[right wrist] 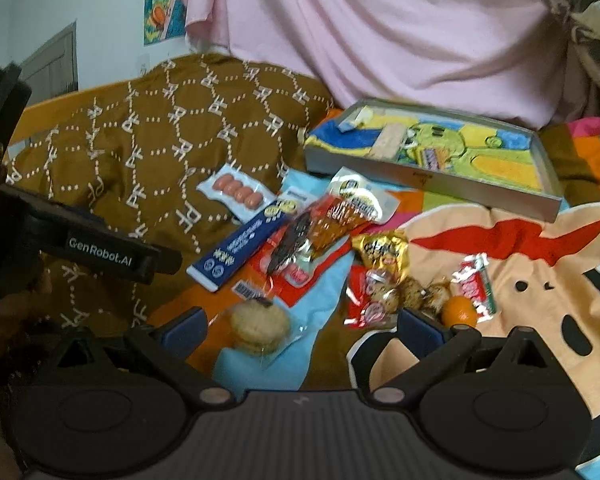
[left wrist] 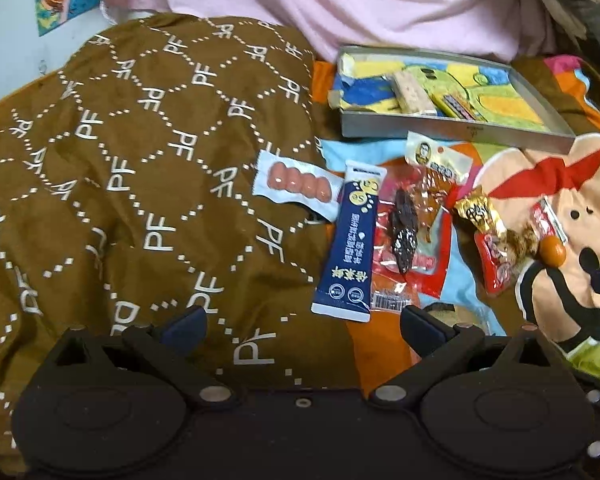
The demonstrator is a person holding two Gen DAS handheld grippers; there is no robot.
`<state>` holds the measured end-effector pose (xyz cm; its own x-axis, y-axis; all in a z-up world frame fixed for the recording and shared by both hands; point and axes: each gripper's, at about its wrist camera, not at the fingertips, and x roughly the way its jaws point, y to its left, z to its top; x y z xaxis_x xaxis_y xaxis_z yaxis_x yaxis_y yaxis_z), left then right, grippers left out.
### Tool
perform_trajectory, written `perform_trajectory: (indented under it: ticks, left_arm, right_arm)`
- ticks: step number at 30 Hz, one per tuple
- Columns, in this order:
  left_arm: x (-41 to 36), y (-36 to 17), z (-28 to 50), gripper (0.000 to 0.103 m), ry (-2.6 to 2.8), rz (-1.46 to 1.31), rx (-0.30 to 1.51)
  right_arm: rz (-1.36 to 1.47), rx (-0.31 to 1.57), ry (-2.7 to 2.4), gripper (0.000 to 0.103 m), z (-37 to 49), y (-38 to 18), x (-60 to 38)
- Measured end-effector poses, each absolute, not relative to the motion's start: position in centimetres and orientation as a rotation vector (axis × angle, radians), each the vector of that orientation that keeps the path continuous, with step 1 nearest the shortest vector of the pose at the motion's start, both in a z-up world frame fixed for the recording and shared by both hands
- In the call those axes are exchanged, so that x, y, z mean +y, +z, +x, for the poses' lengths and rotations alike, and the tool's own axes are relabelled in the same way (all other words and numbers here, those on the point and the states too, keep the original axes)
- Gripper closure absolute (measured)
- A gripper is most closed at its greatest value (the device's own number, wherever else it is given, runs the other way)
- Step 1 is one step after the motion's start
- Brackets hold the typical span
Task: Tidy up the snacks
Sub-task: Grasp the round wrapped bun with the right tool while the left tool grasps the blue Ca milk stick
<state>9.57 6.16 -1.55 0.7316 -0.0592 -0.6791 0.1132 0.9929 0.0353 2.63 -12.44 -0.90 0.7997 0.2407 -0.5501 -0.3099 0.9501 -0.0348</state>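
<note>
Matt metal tray (left wrist: 452, 131), glossy plastic snack wrappers (right wrist: 380, 256), brown cloth quilt (left wrist: 140, 160).

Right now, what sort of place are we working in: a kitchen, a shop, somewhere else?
Most likely a bedroom, working on a bed. The snacks lie on a cartoon-print blanket, with a rumpled brown quilt beside them, pink fabric draped behind, and a poster on the wall.

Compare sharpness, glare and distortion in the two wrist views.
Left wrist: sharper, print on the blue packet readable; straight tray edges bow slightly. Right wrist: softer, slight blur on the tray; glare spots on the red wrapper; dark vignette at corners.
</note>
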Motion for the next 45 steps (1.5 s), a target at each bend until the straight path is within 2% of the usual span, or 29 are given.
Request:
perform_trajectory:
  ticks: [13,26,34,40,42,45]
  left_arm:
    - [4.6,-3.3,13.7,0.001,-0.244,0.173,0.752]
    - [4.1,-4.5,17.5,0.002,-0.381,0.190,0.730]
    - [5.1,-4.8,19.4,0.013,-0.416,0.114,0.727]
    - [5.1,-5.3,20.2,0.032,-0.431,0.129,0.759]
    - [5.1,-5.7,20.6,0.045,-0.400,0.145,0.782]
    - [5.3,-5.9,21.1,0.048,-0.394,0.135,0.793]
  right_arm:
    - [-0.263,0.679,0.354,0.000,4.6,-4.6,-10.1]
    - [-0.229,0.692,0.408,0.002,7.2,-5.7,-9.8]
    - [-0.194,0.703,0.434,0.007,8.6,-5.9,-9.6]
    - [-0.147,0.701,0.454,0.013,9.1,-5.8,-9.8]
    - [-0.129,0.707,0.459,0.014,9.4,-5.8,-9.9]
    - [-0.116,0.713,0.460,0.014,9.9,-5.9,-9.9]
